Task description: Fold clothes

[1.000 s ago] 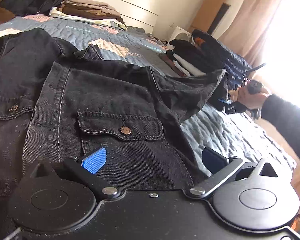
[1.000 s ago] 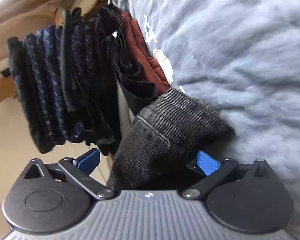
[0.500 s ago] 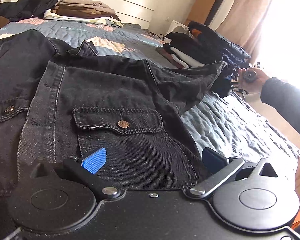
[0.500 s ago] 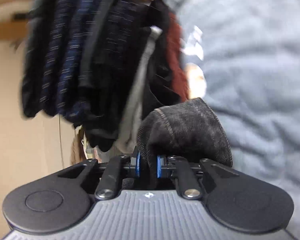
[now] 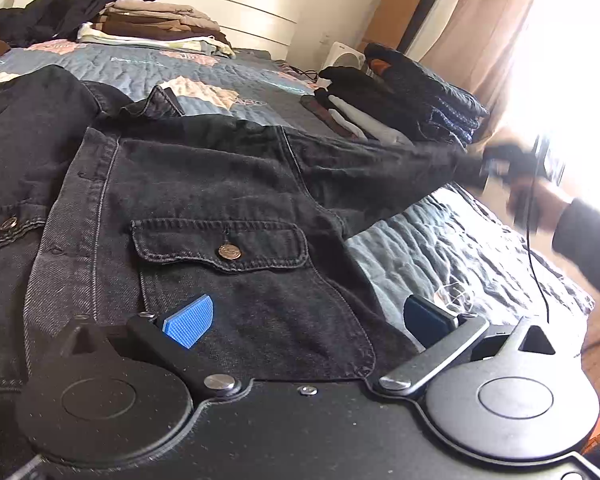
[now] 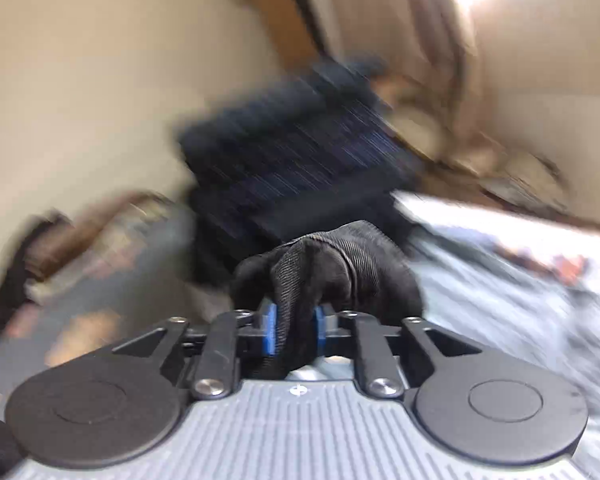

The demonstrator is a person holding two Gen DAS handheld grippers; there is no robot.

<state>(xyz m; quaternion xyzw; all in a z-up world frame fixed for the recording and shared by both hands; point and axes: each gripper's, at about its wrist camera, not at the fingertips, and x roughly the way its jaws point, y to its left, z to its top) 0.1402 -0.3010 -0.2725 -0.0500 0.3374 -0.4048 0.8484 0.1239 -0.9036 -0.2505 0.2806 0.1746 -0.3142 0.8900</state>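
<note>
A black denim jacket point(image 5: 204, 184) lies front up on the bed, chest pocket with a metal button facing me. My left gripper point(image 5: 312, 316) stands open over the jacket's lower hem, blue pads apart on either side of the cloth. The jacket's sleeve point(image 5: 380, 160) is stretched out to the right, above the quilt. In the left wrist view the right gripper point(image 5: 500, 164), blurred and held by a hand, has the sleeve's end. In the right wrist view my right gripper point(image 6: 296, 330) is shut on the bunched sleeve cuff point(image 6: 328, 268).
A stack of folded dark clothes point(image 5: 400, 108) sits at the bed's far right edge, seen blurred as the dark stack point(image 6: 296, 160) in the right wrist view. Another folded pile point(image 5: 152, 24) lies by the headboard. A blue quilt point(image 5: 460, 248) covers the bed. Curtains and a bright window are at the right.
The right gripper shut on the sleeve cuff, then pulled it outward to the right and up, so the crumpled sleeve is now stretched straight. The left gripper stayed open over the hem.
</note>
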